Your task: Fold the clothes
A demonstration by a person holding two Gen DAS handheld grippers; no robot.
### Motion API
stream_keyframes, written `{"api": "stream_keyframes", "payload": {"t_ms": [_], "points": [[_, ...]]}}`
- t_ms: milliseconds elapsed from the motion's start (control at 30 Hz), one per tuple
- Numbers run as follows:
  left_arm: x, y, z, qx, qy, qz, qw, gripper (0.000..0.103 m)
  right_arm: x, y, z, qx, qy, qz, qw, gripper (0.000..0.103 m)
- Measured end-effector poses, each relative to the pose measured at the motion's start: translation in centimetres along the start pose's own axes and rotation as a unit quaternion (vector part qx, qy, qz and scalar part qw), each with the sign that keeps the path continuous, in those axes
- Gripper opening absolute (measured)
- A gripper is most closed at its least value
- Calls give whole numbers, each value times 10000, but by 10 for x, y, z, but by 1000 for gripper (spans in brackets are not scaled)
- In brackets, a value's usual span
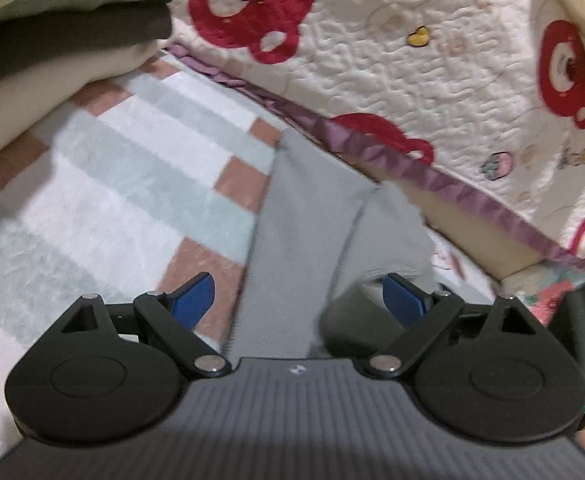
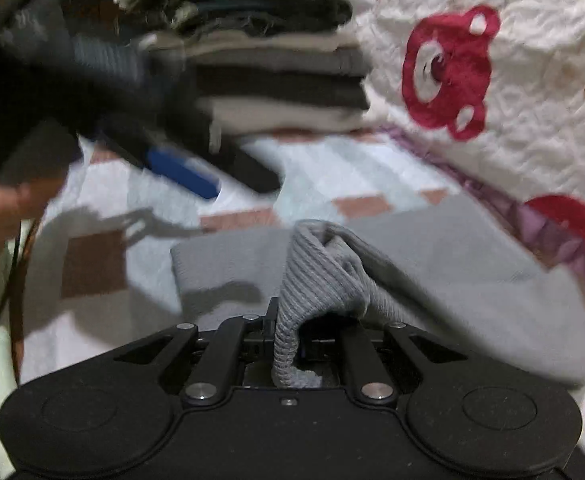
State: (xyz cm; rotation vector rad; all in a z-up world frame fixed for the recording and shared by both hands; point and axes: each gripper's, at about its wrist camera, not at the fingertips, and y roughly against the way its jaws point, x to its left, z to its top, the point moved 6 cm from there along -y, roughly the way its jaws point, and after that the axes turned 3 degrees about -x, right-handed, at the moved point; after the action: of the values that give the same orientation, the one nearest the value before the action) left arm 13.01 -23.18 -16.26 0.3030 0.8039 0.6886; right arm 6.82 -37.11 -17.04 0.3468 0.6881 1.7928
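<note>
Left hand-held gripper (image 2: 180,176) motion-blurred in right wrist view; clothes stack (image 1: 64,8) cut off by frame edge

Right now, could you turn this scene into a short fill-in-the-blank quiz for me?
1. The right gripper is shut on a ribbed edge of the ____ garment.
2. The left gripper has its blue fingers ____.
3. The quilt is printed with red ____.
4. Behind the garment sits a ____ of folded clothes.

Missing words: grey; open; bears; stack

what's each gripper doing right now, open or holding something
left gripper: open, fingers apart over the grey garment, holding nothing
right gripper: shut on the grey garment's ribbed edge
</note>
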Motion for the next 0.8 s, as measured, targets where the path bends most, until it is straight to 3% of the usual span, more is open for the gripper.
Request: {"api": "stream_keyframes", "payload": {"t_ms": [133,167,267,367,400,500,567,667,767,800], "points": [[-2,-6,-3,131,77,-37,9999,92,-2,4,-2,-172,-462,164,9987,25],[-3,-7,-3,152,60,-31,9999,92,4,7,-2,-195,-398,276,9986,34],[-5,-9,-4,196,6,-14,9998,92,18,27,-8,-117,-414,1217,9916,35],[-4,-14,-4,171,44,-49,9998,92,14,57,-16,-180,-781,1981,9769,33],[-5,-15,-4,177,65,-63,9998,92,7,70,-20,-223,-1014,2004,9742,33],[-18,-16,-3,197,-211,-235,9993,92,-21,104,-33,-393,-1680,1627,9715,34],[-31,-15,-4,214,-505,-391,9977,92,-34,121,-48,-432,-1778,1227,9754,38],[-43,-38,-16,930,-832,-425,9913,93,-41,131,-68,-252,-1502,695,9859,39],[-55,-60,-29,1637,-1154,-456,9787,92,-32,128,-85,61,-1187,493,9917,39],[-56,-67,-29,1632,-1245,-380,9780,91,-29,127,-86,76,-1113,390,9930,39]]}}
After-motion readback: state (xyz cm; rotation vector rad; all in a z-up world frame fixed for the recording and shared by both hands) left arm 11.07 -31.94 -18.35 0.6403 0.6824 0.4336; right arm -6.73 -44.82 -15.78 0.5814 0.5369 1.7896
